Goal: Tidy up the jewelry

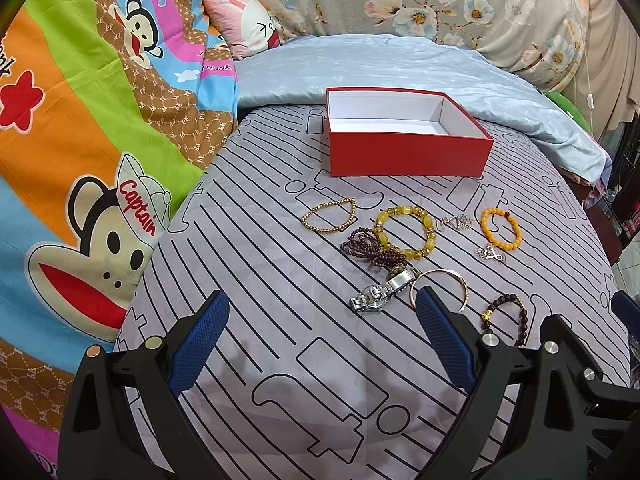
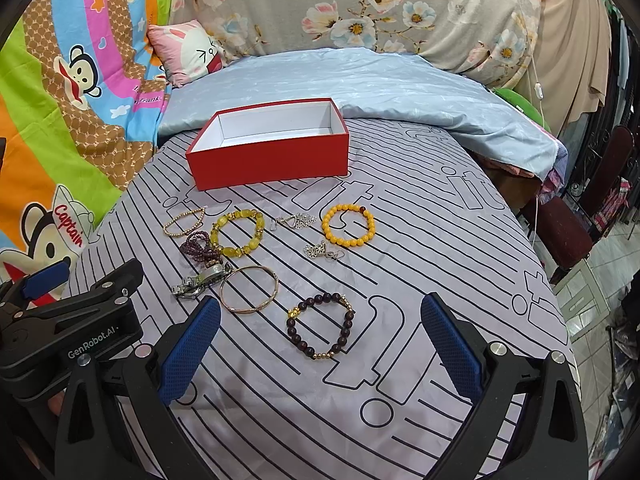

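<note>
A bed (image 2: 400, 280) in striped grey sheet, floral quilt (image 2: 360, 8) behind, tiled floor (image 2: 600, 276) right

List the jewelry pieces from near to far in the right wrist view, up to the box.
Dark brown beaded bracelet → thin gold bangle → orange beaded bracelet → open red cardboard box.

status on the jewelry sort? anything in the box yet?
Done: nothing. The red box shows only white lining. In hand: nothing; left gripper and right gripper are both open over the sheet. Left: all of it, including the dark bead bracelet, bangle, watch and orange bracelet.
</note>
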The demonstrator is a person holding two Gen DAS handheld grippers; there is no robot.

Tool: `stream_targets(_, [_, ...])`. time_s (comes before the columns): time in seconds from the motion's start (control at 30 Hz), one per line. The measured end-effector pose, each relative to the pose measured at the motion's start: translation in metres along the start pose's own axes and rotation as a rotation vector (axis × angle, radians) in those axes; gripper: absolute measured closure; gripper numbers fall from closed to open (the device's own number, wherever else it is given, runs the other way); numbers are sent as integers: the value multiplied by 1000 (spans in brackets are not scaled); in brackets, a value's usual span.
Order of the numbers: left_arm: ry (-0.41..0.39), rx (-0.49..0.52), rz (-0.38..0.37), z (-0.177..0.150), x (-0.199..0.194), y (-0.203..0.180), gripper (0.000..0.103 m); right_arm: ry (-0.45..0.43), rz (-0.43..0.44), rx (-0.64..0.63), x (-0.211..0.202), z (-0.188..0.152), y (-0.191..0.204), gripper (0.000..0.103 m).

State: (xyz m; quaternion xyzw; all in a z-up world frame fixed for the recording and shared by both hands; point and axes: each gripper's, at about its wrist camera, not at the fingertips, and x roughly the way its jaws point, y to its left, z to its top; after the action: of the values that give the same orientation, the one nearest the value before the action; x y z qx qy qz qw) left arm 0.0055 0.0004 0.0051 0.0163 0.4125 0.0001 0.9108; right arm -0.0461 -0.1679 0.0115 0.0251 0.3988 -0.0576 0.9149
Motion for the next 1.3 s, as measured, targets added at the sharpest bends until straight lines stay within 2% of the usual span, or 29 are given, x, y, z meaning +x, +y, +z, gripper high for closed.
stream_targets(1.3, [2,3,2,-2,1,-1,11,6,8,6,2,2,-1,5])
